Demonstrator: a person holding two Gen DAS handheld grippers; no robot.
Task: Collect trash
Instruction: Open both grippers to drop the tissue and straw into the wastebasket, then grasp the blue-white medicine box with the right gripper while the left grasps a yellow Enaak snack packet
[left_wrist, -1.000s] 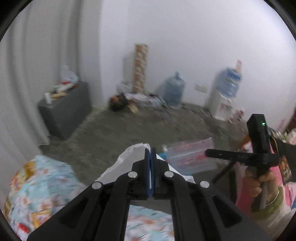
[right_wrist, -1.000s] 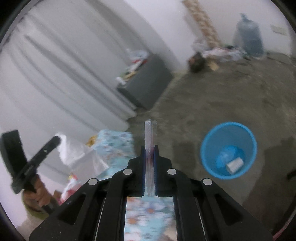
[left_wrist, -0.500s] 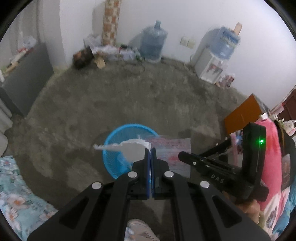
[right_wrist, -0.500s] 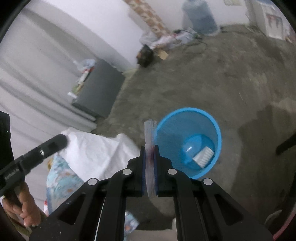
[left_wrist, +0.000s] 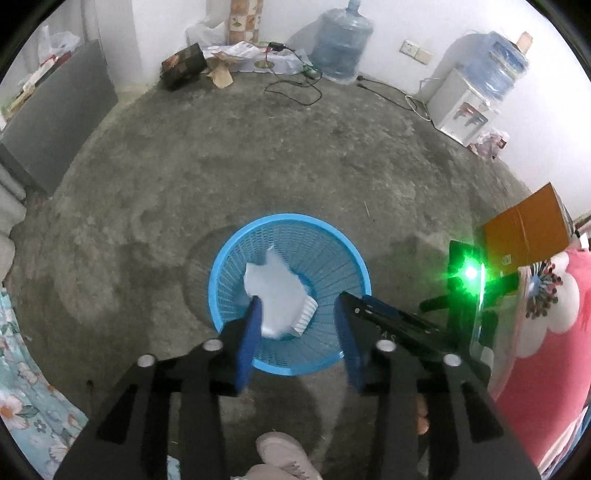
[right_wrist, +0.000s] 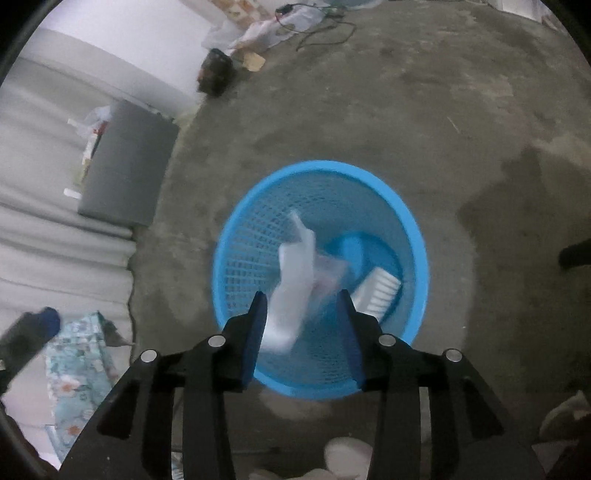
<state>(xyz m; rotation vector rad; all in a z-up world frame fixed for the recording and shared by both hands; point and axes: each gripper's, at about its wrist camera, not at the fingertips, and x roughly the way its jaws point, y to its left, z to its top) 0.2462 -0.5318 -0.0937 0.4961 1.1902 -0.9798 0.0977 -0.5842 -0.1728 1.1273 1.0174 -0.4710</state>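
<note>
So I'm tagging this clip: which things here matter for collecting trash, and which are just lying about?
Job:
basket
white paper
clear wrapper
left gripper, opening
right gripper, opening

Lying about:
water jug
dispenser
cardboard box
cable
grey cabinet

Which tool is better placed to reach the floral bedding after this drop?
Left, probably. The floral bedding lies on the left edge of both views, on the left tool's side; the right tool would have to cross over. Both tools' jaws are opening over the blue basket, trash between them.
</note>
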